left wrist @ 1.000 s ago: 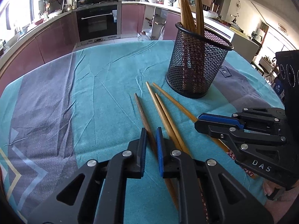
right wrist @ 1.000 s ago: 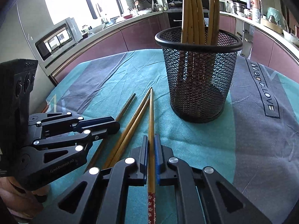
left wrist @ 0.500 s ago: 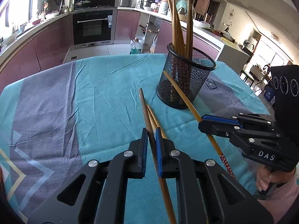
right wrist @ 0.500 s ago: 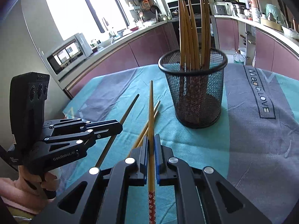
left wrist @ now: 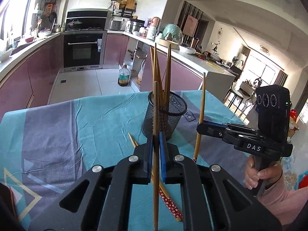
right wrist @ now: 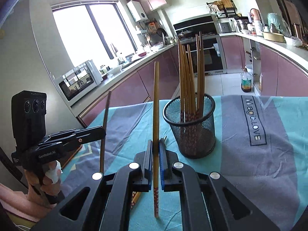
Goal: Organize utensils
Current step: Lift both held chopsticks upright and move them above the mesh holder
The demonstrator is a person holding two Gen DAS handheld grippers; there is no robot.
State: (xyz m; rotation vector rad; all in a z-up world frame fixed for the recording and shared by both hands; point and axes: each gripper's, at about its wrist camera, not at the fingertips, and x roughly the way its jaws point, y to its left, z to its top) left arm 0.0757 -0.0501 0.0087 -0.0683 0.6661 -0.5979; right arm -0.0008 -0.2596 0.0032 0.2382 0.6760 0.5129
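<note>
My left gripper (left wrist: 156, 134) is shut on a dark brown chopstick (left wrist: 155, 104), held nearly upright above the teal tablecloth (left wrist: 100, 127). My right gripper (right wrist: 156, 143) is shut on a lighter chopstick (right wrist: 156, 96) with a red patterned end, also lifted and upright. Each gripper shows in the other's view: the right gripper (left wrist: 199, 127) to the right, the left gripper (right wrist: 103, 132) to the left. The black mesh holder (right wrist: 192, 130) with several chopsticks stands just beyond both. Two more chopsticks (left wrist: 169, 202) lie on the cloth under my left gripper.
A hand (left wrist: 258, 175) in a pink sleeve grips the right tool's handle. A dark flat object (right wrist: 71, 154) lies at the table's left edge. Beyond the far table edge are the kitchen floor, an oil bottle (left wrist: 123, 77) and cabinets.
Both grippers have risen off the cloth, each carrying its chopstick. The sticks went from lying flat to standing nearly upright, and the mesh holder now sits lower in both views.
</note>
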